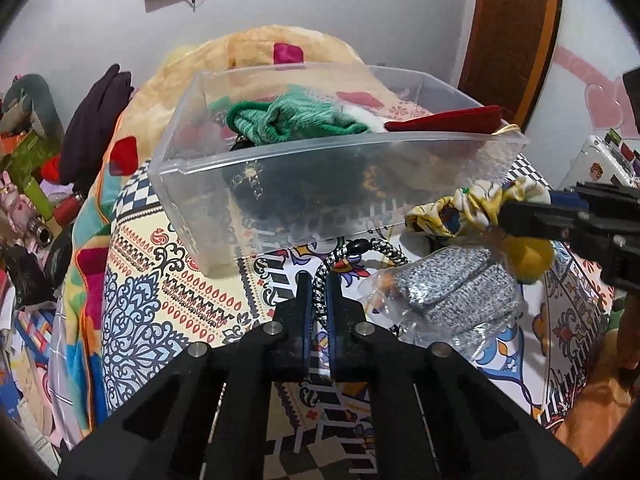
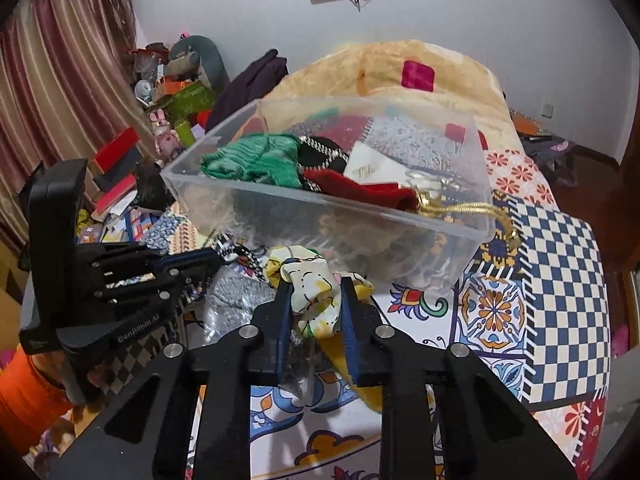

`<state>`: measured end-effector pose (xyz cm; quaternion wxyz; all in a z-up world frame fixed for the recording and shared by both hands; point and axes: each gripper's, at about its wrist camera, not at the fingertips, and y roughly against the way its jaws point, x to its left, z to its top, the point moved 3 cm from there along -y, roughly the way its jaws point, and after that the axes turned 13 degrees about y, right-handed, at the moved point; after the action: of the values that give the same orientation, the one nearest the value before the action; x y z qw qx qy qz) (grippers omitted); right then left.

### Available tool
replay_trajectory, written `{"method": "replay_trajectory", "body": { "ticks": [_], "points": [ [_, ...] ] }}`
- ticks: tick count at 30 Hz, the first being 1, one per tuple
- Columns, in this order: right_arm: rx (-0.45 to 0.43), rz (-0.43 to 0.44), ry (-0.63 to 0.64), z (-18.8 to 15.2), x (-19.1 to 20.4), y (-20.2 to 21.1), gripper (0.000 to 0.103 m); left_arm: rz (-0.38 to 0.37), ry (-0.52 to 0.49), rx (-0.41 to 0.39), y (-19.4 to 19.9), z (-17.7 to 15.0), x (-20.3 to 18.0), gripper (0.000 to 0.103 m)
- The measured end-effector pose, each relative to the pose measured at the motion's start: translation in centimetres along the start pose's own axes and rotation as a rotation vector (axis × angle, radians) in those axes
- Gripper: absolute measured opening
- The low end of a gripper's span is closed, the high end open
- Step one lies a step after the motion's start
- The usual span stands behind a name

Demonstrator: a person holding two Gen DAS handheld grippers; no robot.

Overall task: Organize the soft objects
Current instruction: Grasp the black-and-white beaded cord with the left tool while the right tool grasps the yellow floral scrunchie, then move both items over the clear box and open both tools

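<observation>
Left gripper (image 1: pixel 318 280) clamped on black-and-white braided cord (image 1: pixel 362 254); right gripper (image 2: pixel 314 294) clamped on yellow-white printed fabric scrunchie (image 2: pixel 308 280), near clear plastic bin (image 2: pixel 460 236).

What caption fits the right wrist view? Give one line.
Right gripper clamps a yellow-print scrunchie before the clear plastic bin.

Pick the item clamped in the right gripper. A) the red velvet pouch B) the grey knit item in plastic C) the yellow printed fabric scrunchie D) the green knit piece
C: the right gripper pinches the yellow printed fabric scrunchie in front of the clear bin.
</observation>
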<state>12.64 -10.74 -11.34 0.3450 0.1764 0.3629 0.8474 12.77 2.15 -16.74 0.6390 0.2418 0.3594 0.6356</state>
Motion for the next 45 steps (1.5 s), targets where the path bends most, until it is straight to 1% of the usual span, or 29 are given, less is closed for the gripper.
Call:
{"method": "replay_trajectory", "body": {
  "ticks": [4,6,18,23,28,31,34,38,42,45],
  "points": [
    [-0.039,-0.008,0.020,0.6,0.4,1.4,0.019,-0.022,0.015,-0.027,1.5,-0.3,-0.1,0.005],
    [-0.061,-0.014,0.028,1.0,0.5,2.2,0.019,-0.028,0.017,-0.055,2.8,0.0,-0.2,0.005],
    [-0.190,-0.054,0.070,3.4,1.2,6.7,0.019,-0.091,0.024,-0.229,9.5,3.4,-1.0,0.005],
    [-0.253,-0.082,0.084,4.8,0.9,8.4,0.019,-0.111,0.033,-0.288,11.2,5.3,-1.3,0.005],
    [-0.302,-0.117,0.085,6.5,-0.1,8.8,0.019,-0.119,0.039,-0.330,11.5,7.3,-1.6,0.005],
    [-0.308,-0.131,0.085,7.2,-0.6,8.3,0.019,-0.120,0.044,-0.330,10.8,8.4,-1.5,0.005],
    [-0.297,-0.141,0.084,7.7,-1.1,7.2,0.019,-0.123,0.055,-0.312,9.4,9.3,-1.1,0.005],
    [-0.248,-0.142,0.078,7.7,-2.1,4.6,0.019,-0.113,0.058,-0.282,7.2,10.3,-0.9,0.005],
    [-0.193,-0.147,0.066,7.4,-3.1,2.1,0.019,-0.114,0.066,-0.220,4.2,10.9,-0.6,0.005],
    [-0.147,-0.150,0.056,6.8,-4.0,0.1,0.019,-0.115,0.071,-0.175,2.2,10.8,-0.4,0.005]
  ]
}}
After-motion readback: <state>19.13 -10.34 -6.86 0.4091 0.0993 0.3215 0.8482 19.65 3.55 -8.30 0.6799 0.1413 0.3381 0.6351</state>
